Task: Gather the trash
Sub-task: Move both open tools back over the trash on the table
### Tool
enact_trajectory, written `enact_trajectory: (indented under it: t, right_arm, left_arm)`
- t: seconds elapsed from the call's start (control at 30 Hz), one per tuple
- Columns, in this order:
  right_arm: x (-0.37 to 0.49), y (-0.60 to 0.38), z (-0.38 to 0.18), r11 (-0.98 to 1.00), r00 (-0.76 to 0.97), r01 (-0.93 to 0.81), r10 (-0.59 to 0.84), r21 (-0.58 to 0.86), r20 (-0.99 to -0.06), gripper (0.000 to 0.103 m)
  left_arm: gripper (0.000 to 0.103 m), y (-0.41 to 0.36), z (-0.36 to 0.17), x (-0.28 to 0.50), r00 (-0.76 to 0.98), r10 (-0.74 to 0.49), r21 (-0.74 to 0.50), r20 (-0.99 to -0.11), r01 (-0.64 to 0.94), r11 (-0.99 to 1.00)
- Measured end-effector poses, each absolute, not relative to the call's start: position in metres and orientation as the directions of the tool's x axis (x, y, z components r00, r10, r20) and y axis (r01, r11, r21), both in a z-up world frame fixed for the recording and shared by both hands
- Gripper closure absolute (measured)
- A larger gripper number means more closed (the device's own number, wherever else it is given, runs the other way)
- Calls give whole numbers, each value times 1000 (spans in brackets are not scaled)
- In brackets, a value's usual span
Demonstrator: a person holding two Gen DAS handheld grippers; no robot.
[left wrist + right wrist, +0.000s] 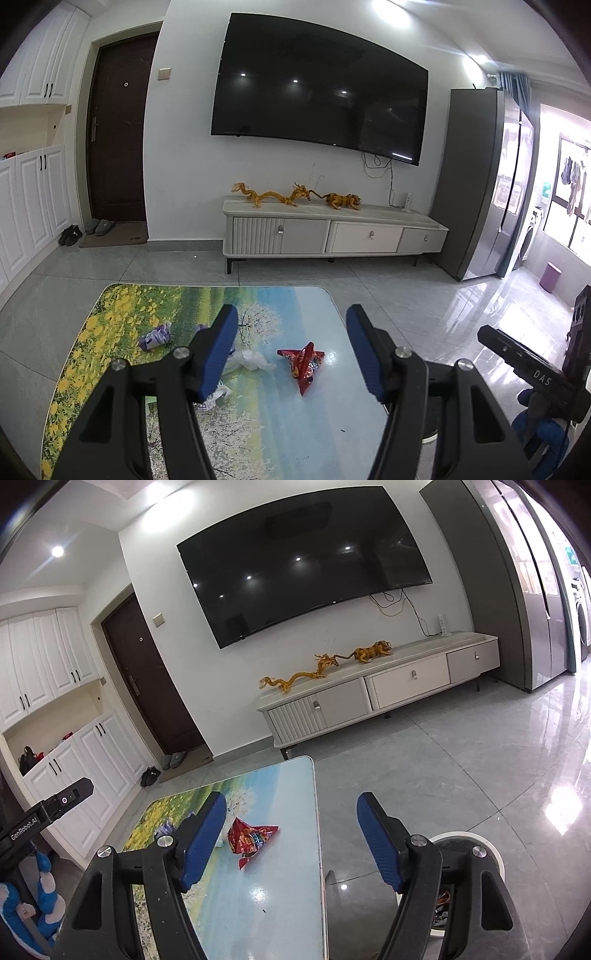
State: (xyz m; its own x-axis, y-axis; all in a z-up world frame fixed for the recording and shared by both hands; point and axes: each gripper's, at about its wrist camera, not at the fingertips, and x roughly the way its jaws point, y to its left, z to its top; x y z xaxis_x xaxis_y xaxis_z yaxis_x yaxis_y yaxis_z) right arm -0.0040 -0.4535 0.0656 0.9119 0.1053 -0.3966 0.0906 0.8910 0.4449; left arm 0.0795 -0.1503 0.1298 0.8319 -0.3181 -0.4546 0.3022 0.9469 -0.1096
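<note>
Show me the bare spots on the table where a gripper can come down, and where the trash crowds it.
Free: the near right part of the table, between the red wrapper and the right edge, and the far strip beyond the wrappers. Crowded: left of the red wrapper, where the clear plastic and the purple wrapper lie close together.

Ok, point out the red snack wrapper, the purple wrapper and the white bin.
red snack wrapper (pixel 303 363): left wrist view, on its crumpled middle.
purple wrapper (pixel 155 336): left wrist view, on its middle.
white bin (pixel 495 856): right wrist view, on its rim.
</note>
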Motion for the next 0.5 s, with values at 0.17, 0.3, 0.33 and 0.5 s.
enact_trajectory:
  t: [0.17, 0.3, 0.33, 0.5]
  right_arm:
    - [11, -445, 61, 902, 896, 82, 120, 424, -428, 32]
    - [20, -439, 61, 911, 888, 73, 126, 406, -442, 32]
    - [23, -437, 60, 914, 885, 68, 130, 400, -447, 32]
    - [45, -420, 46, 923, 855, 37, 169, 382, -491, 32]
  left_arm:
    - [44, -127, 121, 87, 845, -295, -101, -446, 280, 955]
    - [44, -103, 114, 89, 862, -261, -82, -434, 251, 965]
    - [44, -96, 110, 89, 864, -253, -81, -434, 242, 967]
    - [44, -69, 87, 98, 853, -226, -95, -470, 206, 974]
